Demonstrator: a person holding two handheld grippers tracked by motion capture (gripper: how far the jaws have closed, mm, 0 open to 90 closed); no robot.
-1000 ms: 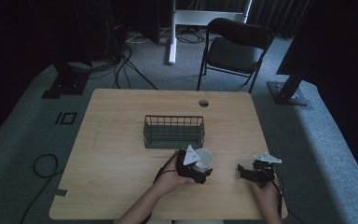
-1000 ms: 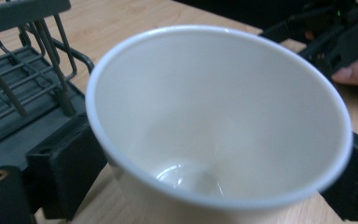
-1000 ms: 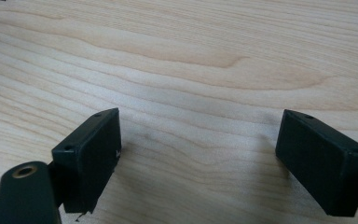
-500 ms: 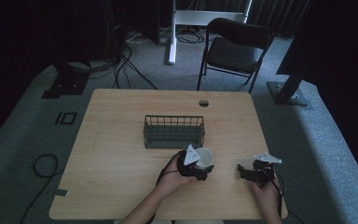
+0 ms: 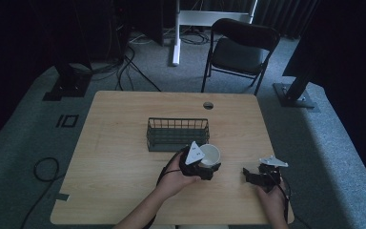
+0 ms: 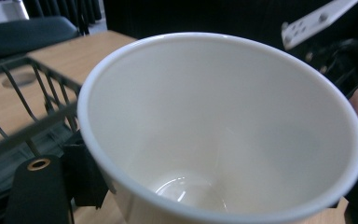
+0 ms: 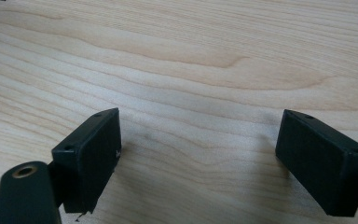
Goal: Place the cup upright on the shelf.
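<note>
Dim room, wooden table (image 5: 124, 191). Your white cup (image 5: 210, 155) sits just in front of the wire basket (image 5: 177, 133), clamped in your left gripper (image 5: 205, 169), jaws closed on it. Looks like it's picked up but not in the basket yet. Your right gripper (image 5: 249, 175) idles nearby, jaws wide apart, holding nothing.

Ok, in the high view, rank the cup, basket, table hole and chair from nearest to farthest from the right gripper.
1. Cup: to the left of the right gripper, held in the left gripper.
2. Basket: mid-table, behind the cup.
3. Table hole: near the table's far edge.
4. Chair: on the floor beyond the table.
</note>
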